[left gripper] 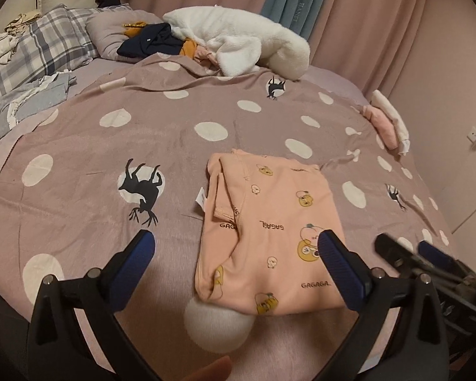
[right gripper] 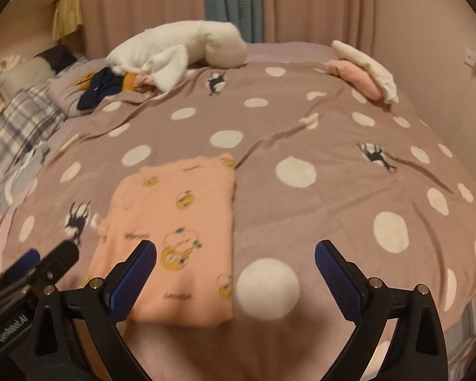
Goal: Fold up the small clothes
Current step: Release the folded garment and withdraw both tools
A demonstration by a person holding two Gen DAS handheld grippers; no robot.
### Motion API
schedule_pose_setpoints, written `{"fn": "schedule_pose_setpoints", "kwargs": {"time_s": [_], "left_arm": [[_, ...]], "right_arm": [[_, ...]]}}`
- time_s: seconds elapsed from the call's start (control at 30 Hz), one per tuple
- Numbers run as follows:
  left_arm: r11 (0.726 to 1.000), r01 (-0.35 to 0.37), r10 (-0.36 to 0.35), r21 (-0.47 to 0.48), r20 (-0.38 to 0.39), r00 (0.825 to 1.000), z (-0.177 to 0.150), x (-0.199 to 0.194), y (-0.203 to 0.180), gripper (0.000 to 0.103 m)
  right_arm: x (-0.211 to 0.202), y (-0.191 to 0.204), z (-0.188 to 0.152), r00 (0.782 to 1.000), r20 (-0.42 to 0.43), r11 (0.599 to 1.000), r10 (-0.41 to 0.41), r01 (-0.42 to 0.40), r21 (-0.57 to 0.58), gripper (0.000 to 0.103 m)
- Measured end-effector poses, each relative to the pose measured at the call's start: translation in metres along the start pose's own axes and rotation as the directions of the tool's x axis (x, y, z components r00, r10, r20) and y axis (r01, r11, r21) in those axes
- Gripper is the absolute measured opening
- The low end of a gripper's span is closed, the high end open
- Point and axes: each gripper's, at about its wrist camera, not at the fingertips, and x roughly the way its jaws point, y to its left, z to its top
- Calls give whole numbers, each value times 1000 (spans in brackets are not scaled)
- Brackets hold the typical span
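Note:
A small peach garment point(left gripper: 266, 238) printed with yellow bears lies flat and partly folded on the polka-dot blanket point(left gripper: 111, 165). It also shows in the right wrist view point(right gripper: 174, 222), left of centre. My left gripper point(left gripper: 236, 247) is open and empty, held above the garment's near left edge. My right gripper point(right gripper: 235, 255) is open and empty, above the garment's near right edge. The right gripper also shows at the right edge of the left wrist view point(left gripper: 409, 254).
Two folded clothes, pink point(right gripper: 355, 79) and white point(right gripper: 365, 60), are stacked at the blanket's far right. A white fleece point(right gripper: 174, 50) and dark clothes point(right gripper: 101, 89) are heaped at the back. Plaid pillows point(left gripper: 47, 41) lie at the left, curtains and wall behind.

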Motion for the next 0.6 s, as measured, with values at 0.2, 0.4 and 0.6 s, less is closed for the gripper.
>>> {"fn": "schedule_pose_setpoints", "kwargs": {"time_s": [0.2,0.4,0.6], "left_arm": [[1000,-29,29,5,11,1000,1,-7,4,103],[998,-47,49,38,-34,998,-2,5,2,103],[998,-32,34,53,-41,999,-2,8,-5,103]], "right_arm": [[3,9,-2,999,-16,999,-30,29,-25,99],[4,6,-1,999,-27,1000,-29,30,8,99],[9,2,-1,997,-47,997,-65,66,28,99]]}}
